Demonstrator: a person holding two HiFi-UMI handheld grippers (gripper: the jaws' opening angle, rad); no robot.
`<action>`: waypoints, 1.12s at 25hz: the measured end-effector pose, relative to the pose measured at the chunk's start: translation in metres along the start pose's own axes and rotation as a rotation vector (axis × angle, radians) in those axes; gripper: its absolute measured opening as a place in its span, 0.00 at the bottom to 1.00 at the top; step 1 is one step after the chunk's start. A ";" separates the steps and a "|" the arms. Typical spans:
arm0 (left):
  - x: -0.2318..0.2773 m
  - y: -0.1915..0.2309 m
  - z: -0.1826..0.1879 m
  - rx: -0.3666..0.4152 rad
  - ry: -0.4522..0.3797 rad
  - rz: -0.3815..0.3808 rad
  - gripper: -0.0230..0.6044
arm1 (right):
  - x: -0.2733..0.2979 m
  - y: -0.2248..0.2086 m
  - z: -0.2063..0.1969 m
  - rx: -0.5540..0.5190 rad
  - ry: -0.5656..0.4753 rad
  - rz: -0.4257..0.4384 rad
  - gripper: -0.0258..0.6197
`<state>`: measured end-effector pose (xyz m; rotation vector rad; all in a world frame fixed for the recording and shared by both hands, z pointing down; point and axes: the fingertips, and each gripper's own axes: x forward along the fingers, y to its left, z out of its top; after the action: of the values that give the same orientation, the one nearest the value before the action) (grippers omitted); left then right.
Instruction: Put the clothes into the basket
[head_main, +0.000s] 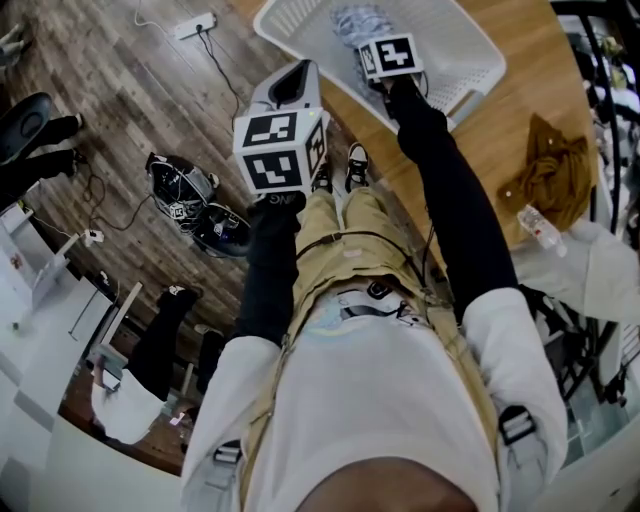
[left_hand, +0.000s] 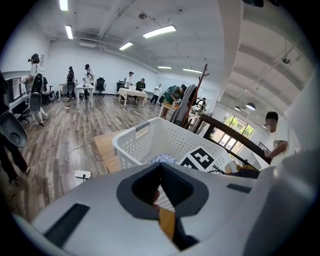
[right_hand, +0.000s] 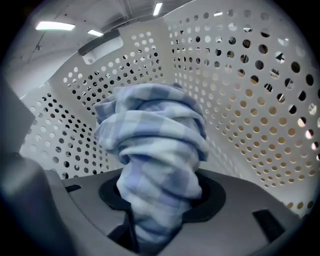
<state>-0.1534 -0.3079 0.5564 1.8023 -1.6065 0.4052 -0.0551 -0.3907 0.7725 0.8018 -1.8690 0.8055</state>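
A white perforated basket (head_main: 470, 85) stands on a wooden table (head_main: 500, 140). My right gripper (head_main: 372, 35) reaches down into it, shut on a blue checked cloth (right_hand: 150, 140) that rises bunched and twisted from between the jaws, with the basket's wall (right_hand: 250, 100) all around. That cloth (head_main: 355, 20) shows inside the basket just beyond the marker cube. My left gripper (head_main: 293, 85) hangs off the table's near edge, short of the basket (left_hand: 135, 145), open with nothing between its jaws. A brown garment (head_main: 550, 170) lies crumpled on the table to the right of the basket.
A clear plastic bottle (head_main: 540, 228) lies near the brown garment. On the wooden floor are a white power strip (head_main: 192, 25) with its cable and dark bags (head_main: 190, 200). Several people and desks stand far back in the left gripper view, and a coat rack (left_hand: 197, 95) rises behind the basket.
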 end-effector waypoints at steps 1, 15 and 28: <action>-0.002 0.002 0.000 -0.001 -0.002 0.003 0.04 | 0.001 0.002 -0.001 -0.008 0.003 0.004 0.40; -0.034 -0.014 0.032 0.036 -0.087 -0.041 0.04 | -0.094 0.021 0.038 -0.019 -0.176 0.084 0.57; -0.102 -0.075 0.088 0.104 -0.277 -0.122 0.04 | -0.335 0.077 0.087 -0.095 -0.751 0.035 0.29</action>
<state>-0.1191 -0.2893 0.4068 2.0980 -1.6724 0.1911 -0.0360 -0.3510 0.4210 1.1100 -2.5577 0.4495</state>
